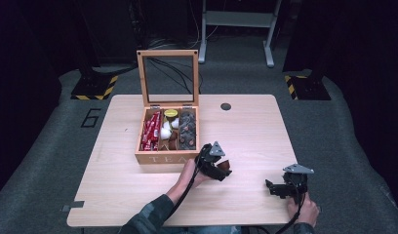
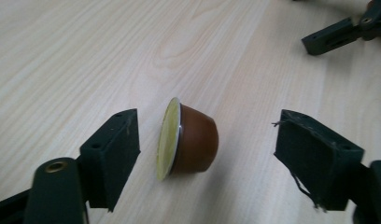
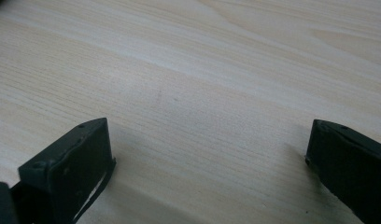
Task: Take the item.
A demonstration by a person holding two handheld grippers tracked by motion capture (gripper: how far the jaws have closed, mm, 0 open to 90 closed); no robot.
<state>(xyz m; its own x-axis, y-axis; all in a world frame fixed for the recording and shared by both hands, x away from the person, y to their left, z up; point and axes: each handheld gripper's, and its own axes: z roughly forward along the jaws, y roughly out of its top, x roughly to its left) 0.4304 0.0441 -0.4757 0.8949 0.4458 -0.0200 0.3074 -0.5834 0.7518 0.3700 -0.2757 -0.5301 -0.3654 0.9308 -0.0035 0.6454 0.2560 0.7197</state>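
Capsule [image 2: 191,140] lying on its side on the worktop [image 1: 255,131], brown cup body with a pale yellow foil lid, framed between the fingers [image 2: 111,156] of my left gripper [image 2: 202,156]; fingers spread wide, neither touching it, lid facing the finger at lower left of the left gripper view. In the high view that gripper sits just right of the tea box [image 1: 168,139], near frame centre. Right gripper [image 3: 207,172] at lower right of the high view, fingers wide, nothing between them, bare wood beneath. Risk, as I judge it: the capsule rests on a rounded wall, so a closing finger meeting it off-centre could roll or squirt it away; pressing on the thin lid might dent it. Worktop is pale wood-grain laminate, smooth, with a dark round cable port toward its far edge. Box stands lid-up, compartments holding red sachets and assorted capsules. Room dark; grey carpet, hazard-striped stand bases, white frame legs at top.
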